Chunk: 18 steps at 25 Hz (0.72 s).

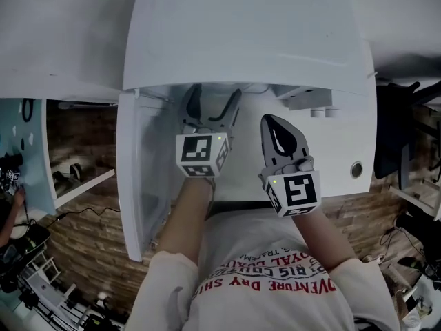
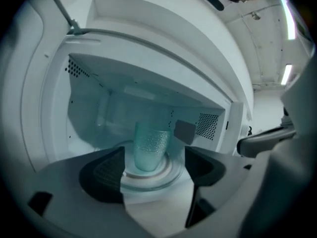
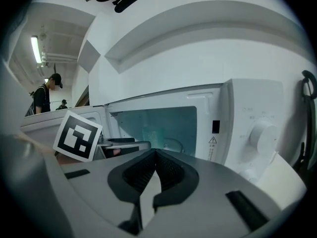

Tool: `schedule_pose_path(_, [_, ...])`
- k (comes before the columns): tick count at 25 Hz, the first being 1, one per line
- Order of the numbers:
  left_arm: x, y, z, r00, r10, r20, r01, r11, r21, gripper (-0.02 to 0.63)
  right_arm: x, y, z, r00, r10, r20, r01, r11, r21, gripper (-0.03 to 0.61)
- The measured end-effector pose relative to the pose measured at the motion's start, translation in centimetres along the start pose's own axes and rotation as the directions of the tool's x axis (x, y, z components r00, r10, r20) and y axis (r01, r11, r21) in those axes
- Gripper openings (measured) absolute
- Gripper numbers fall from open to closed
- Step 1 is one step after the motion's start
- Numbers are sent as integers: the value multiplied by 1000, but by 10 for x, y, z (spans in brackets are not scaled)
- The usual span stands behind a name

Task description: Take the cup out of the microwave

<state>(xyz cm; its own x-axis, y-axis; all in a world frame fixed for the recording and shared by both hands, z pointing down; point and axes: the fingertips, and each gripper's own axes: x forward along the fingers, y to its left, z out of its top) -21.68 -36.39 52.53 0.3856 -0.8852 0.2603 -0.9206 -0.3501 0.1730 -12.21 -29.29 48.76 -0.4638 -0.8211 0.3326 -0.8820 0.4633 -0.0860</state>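
Note:
The white microwave (image 1: pixel 248 40) stands with its door (image 1: pixel 134 185) swung open to the left. Inside, a pale dimpled glass cup (image 2: pixel 150 145) stands upright on the round glass turntable (image 2: pixel 166 175). My left gripper (image 1: pixel 211 109) reaches into the opening, open, with nothing between its fingers. In the left gripper view its jaws (image 2: pixel 154 170) stand apart just short of the cup, which sits further in along the gap. My right gripper (image 1: pixel 273 124) hovers in front of the microwave, to the right of the left one; its jaws (image 3: pixel 155 155) are shut and empty.
The microwave's control panel with a round knob (image 1: pixel 356 169) (image 3: pixel 262 133) is right of the opening. The open door blocks the left side. Below is a brick-patterned floor (image 1: pixel 89 240). A person in a cap (image 3: pixel 45 95) stands far off.

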Motion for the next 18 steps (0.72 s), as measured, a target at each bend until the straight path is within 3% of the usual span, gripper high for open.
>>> schedule_pose_path(7, [36,2,1,999,-10,-36,13,997,77,373,10,-4,-3,1000,6,-13,-7,1000,-16,11])
schedule_pose_path(18, [70,10,-2,994,9,-106,3,993,115,399,11,-17,-13,999,-9,-53,10,1000,12,11])
